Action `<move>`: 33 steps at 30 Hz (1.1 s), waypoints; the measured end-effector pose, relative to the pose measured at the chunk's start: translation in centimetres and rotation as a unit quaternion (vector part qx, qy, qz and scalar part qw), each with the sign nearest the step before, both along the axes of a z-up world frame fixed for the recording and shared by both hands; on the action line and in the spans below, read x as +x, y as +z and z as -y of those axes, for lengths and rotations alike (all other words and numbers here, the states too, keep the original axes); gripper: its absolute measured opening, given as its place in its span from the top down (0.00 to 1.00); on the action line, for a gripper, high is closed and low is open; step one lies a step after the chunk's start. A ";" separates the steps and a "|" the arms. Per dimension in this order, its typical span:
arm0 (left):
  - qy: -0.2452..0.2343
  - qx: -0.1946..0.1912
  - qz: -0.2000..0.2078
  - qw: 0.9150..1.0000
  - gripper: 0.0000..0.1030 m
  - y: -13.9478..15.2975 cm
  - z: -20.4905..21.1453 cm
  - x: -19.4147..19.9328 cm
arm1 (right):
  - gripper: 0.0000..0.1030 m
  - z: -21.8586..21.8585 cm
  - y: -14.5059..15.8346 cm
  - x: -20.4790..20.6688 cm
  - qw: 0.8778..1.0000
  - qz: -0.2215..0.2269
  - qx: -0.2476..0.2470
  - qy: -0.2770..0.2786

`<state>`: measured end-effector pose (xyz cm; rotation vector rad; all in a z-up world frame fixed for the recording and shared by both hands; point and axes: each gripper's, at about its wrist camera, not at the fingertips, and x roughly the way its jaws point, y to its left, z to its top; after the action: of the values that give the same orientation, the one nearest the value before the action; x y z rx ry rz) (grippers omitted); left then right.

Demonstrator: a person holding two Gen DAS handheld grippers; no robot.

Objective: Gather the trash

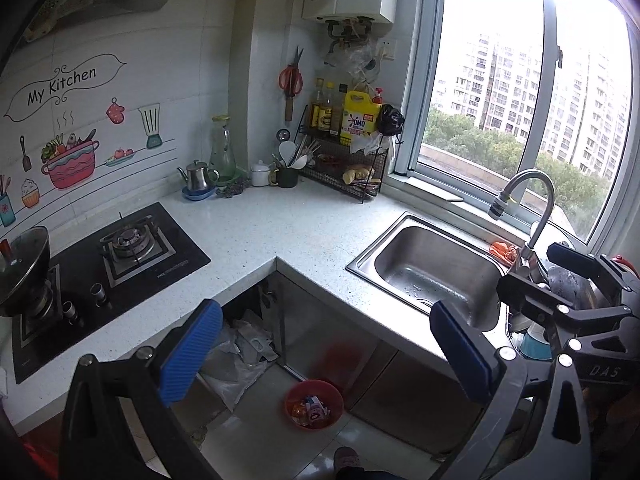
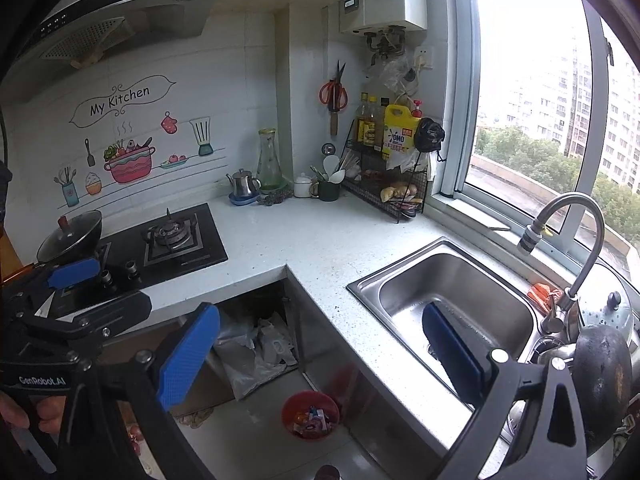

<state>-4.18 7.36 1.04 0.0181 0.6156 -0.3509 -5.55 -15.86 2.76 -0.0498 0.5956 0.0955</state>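
A small red bin [image 1: 314, 404] [image 2: 310, 414] stands on the tiled floor below the counter corner, with several colourful wrappers lying in it. My left gripper [image 1: 328, 350] hangs open high above the bin, and nothing sits between its blue pads [image 1: 192, 352]. My right gripper [image 2: 320, 354] is open too, empty, with its right pad over the sink [image 2: 360, 285]. In the right wrist view the left gripper [image 2: 124, 284] shows at the far left, over the stove knobs. The left wrist view catches the right gripper [image 1: 532, 270] at the right, by the tap.
An L-shaped speckled white counter [image 1: 280, 224] carries a gas stove [image 1: 128, 240], a lidded wok [image 1: 24, 264], a wire rack of bottles [image 1: 348, 148] and a steel sink [image 1: 360, 266] with a curved tap [image 1: 532, 184]. Crumpled plastic bags [image 1: 240, 352] fill the open cabinet. Pots [image 2: 600, 360] crowd beside the sink.
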 end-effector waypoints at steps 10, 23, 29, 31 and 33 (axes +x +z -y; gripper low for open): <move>0.000 0.001 0.001 1.000 0.00 0.2 -0.2 0.0 | 0.01 -0.5 0.2 -0.5 1.000 0.002 0.001 -0.004; -0.013 -0.004 -0.002 1.000 0.00 0.4 -0.7 0.1 | 0.02 -0.9 0.3 -0.7 1.000 0.003 0.002 -0.014; -0.012 0.007 0.002 1.000 0.00 0.3 -0.8 0.0 | 0.01 -1.0 0.4 -0.7 1.000 0.003 0.001 -0.017; -0.013 0.009 0.002 1.000 0.00 0.2 -0.8 0.0 | 0.01 -1.0 0.3 -0.8 1.000 0.002 0.000 -0.018; -0.012 0.008 0.001 1.000 0.00 0.2 -0.7 0.0 | 0.01 -1.0 0.3 -0.8 1.000 0.001 0.000 -0.020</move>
<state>-4.16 8.06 1.29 0.0411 0.6160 -0.3694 -6.34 -14.81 3.10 -0.0379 0.5937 0.0564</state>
